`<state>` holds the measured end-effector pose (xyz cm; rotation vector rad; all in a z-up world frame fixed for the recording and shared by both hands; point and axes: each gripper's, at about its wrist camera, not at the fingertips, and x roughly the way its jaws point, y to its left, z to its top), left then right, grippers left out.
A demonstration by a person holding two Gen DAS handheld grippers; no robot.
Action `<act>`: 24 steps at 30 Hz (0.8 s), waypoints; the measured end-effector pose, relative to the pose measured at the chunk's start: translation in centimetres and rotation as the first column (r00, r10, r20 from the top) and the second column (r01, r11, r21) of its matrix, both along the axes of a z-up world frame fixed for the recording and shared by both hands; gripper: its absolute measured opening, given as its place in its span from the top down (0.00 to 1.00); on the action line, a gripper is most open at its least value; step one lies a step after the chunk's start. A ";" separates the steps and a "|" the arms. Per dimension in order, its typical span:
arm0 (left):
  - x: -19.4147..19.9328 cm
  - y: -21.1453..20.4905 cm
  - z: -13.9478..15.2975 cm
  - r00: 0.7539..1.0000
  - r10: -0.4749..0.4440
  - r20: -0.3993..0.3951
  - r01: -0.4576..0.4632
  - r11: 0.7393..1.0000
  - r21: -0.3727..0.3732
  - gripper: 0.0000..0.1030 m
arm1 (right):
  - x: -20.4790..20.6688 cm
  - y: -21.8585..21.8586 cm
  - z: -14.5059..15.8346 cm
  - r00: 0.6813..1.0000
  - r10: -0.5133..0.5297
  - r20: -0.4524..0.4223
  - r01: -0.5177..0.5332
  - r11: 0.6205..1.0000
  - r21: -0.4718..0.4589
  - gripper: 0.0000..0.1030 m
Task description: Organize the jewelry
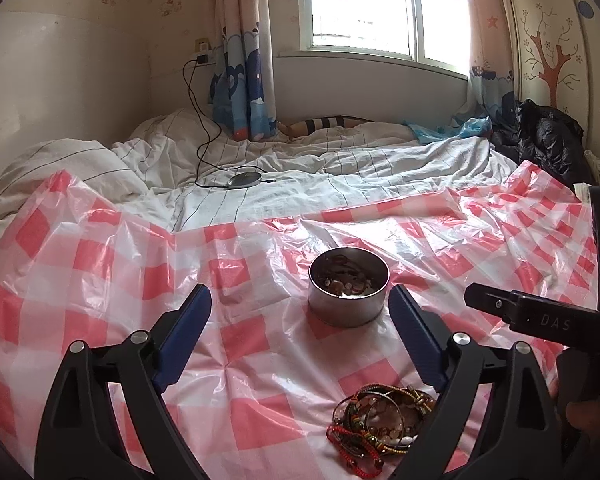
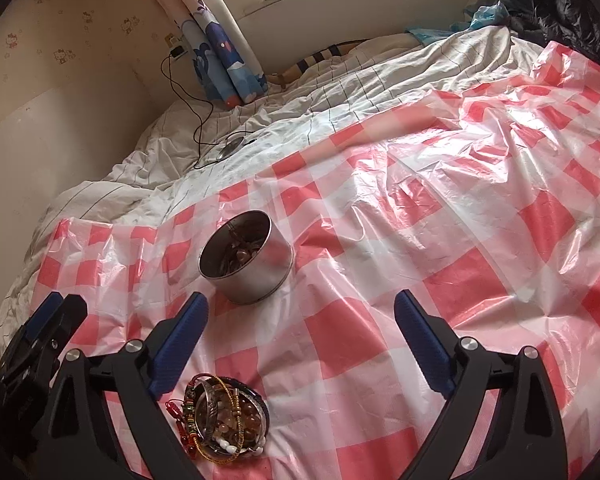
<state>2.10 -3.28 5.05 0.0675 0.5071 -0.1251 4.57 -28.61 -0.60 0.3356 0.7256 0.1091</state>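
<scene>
A round metal tin (image 1: 349, 286) stands on the red-and-white checked plastic sheet (image 1: 100, 264), with beads and bracelets lying inside it. A heap of bracelets and bead strings (image 1: 382, 420) lies on the sheet nearer to me. My left gripper (image 1: 300, 332) is open, with nothing between its blue fingers; the tin is just beyond its tips and the heap lies low by its right finger. In the right wrist view the tin (image 2: 246, 258) is ahead to the left and the heap (image 2: 220, 420) lies beside the left finger. My right gripper (image 2: 302, 334) is open and empty.
The sheet covers a bed with a rumpled white striped duvet (image 1: 300, 160). A round charger pad with a black cable (image 1: 244, 179) lies on the duvet beyond. A black jacket (image 1: 548, 136) is piled at the far right. Curtains and a window stand behind the bed.
</scene>
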 end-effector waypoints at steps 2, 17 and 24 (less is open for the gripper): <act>-0.6 0.0 -0.1 1.000 0.002 0.002 -0.002 1.000 0.011 0.15 | -0.2 0.1 -0.2 1.000 -0.007 -0.011 0.007 1.000 -0.011 0.12; -0.7 1.8 -0.3 0.999 0.030 -0.017 -0.031 0.999 -0.032 0.09 | 0.0 -0.7 -1.1 0.997 -0.043 -0.064 0.042 0.999 -0.016 0.10; 0.0 0.2 -1.6 0.995 0.000 -0.096 0.000 1.000 0.000 0.08 | 0.0 -0.9 -1.2 0.996 -0.057 -0.071 0.055 0.998 -0.022 0.09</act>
